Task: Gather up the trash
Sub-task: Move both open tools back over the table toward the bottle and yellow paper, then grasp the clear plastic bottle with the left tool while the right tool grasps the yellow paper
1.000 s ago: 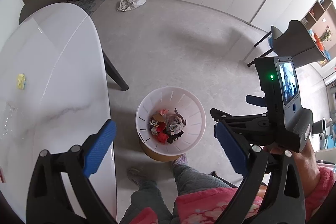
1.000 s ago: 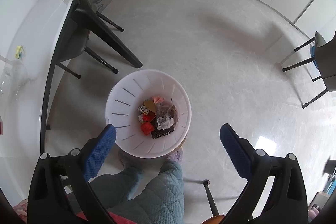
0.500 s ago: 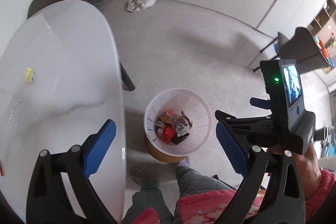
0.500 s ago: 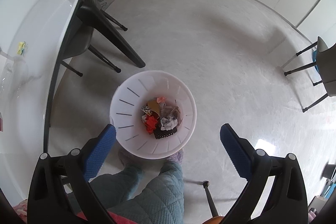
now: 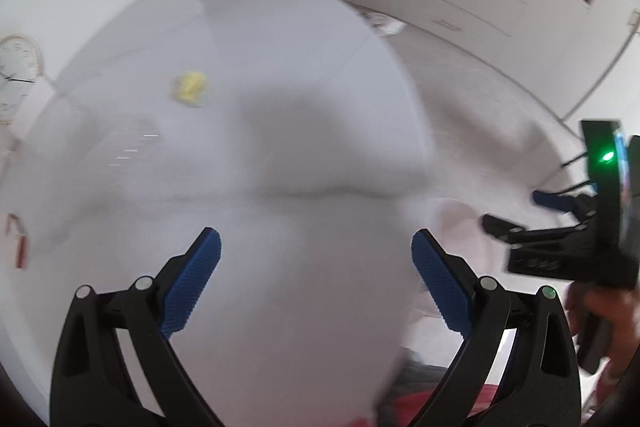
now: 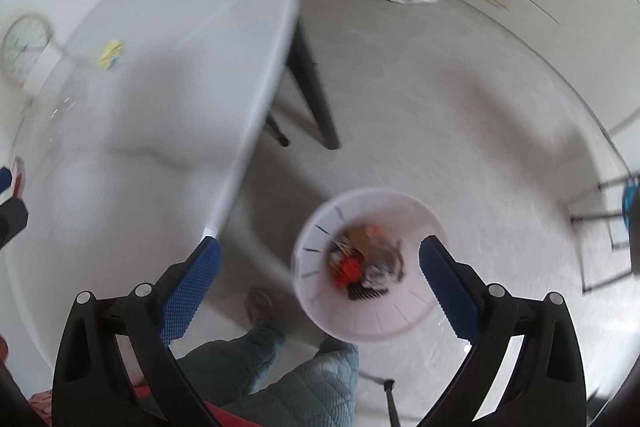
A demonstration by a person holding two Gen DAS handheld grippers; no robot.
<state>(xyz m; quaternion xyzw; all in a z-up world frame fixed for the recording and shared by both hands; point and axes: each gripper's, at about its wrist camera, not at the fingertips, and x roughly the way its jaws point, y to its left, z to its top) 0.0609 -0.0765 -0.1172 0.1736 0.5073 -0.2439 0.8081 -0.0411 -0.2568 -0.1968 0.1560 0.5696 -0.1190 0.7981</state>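
Left hand-held gripper [image 5: 316,259] swung over table [image 5: 280,87]; bin [image 6: 368,323] gone.

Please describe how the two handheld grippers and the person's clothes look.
Both grippers, left gripper and right gripper, have black plastic frames with silver rivets and blue textured fingers. The right one carries a black box with a green light. The person wears quilted teal trousers.

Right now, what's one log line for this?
left gripper: open, over white table | right gripper: open, empty | yellow crumpled scrap: on table

Bin [image 6: 372,323] contents [image 6: 362,269] motion-blurred, indistinct
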